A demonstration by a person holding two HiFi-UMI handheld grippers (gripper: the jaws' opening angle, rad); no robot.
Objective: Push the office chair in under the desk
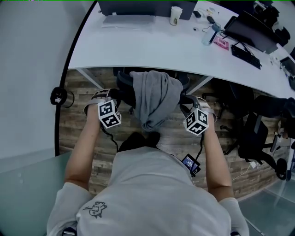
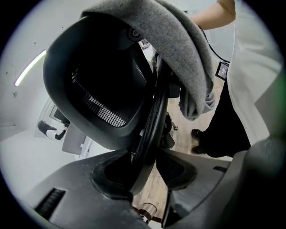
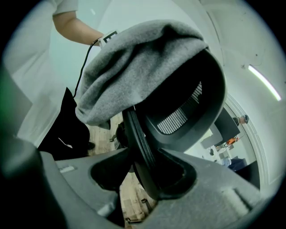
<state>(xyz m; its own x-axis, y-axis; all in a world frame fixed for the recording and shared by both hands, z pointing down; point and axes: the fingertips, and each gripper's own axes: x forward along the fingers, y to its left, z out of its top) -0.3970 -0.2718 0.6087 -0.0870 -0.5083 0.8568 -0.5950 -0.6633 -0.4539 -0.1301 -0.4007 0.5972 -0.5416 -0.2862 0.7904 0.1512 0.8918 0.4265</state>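
A black mesh office chair [image 1: 123, 85] stands at the white desk [image 1: 138, 50], its seat partly under the edge. A grey garment [image 1: 154, 99] hangs over the backrest. My left gripper [image 1: 120, 94] is at the backrest's left edge and my right gripper [image 1: 184, 99] at its right edge. In the left gripper view the backrest rim [image 2: 152, 120] runs between the open jaws of my left gripper [image 2: 149, 172], against the left finger, with a gap on the other side. In the right gripper view the rim [image 3: 136, 138] lies in my right gripper [image 3: 143, 176], against the right finger.
A paper cup [image 1: 175, 15], a dark screen [image 1: 126, 7] and a keyboard [image 1: 246, 56] lie on the desk. White desk legs [image 1: 90, 78] flank the chair. Another black chair [image 1: 258, 133] stands at the right. A pale wall [image 1: 27, 69] closes the left.
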